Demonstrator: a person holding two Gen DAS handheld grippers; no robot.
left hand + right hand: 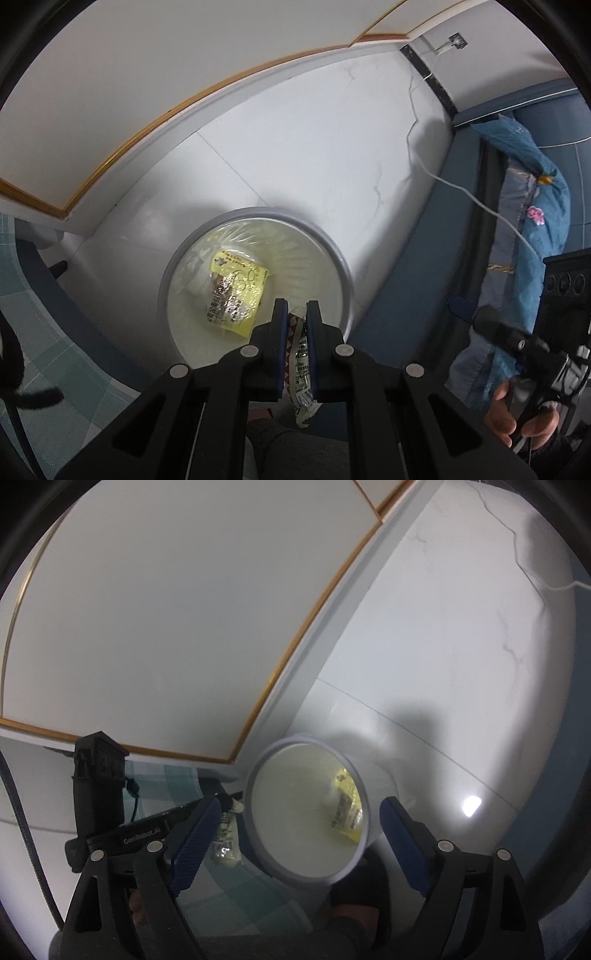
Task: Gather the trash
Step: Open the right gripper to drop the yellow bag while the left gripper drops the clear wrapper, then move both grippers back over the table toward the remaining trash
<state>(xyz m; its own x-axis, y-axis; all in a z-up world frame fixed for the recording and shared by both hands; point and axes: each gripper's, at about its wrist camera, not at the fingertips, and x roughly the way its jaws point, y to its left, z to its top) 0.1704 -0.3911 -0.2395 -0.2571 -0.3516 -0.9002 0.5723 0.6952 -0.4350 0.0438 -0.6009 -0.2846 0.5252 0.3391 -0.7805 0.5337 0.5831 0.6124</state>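
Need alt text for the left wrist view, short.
The left claw is shut on a crumpled wrapper, held above a round grey bin with a clear liner. A yellow packet already lies inside the bin, which stands on a white marbled floor; a white cable trails to the right.

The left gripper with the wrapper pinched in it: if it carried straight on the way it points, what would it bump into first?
Most likely the trash bin. The left gripper aims into its open mouth, so the yellow wrapper lying inside probably comes first, though depth is hard to judge.
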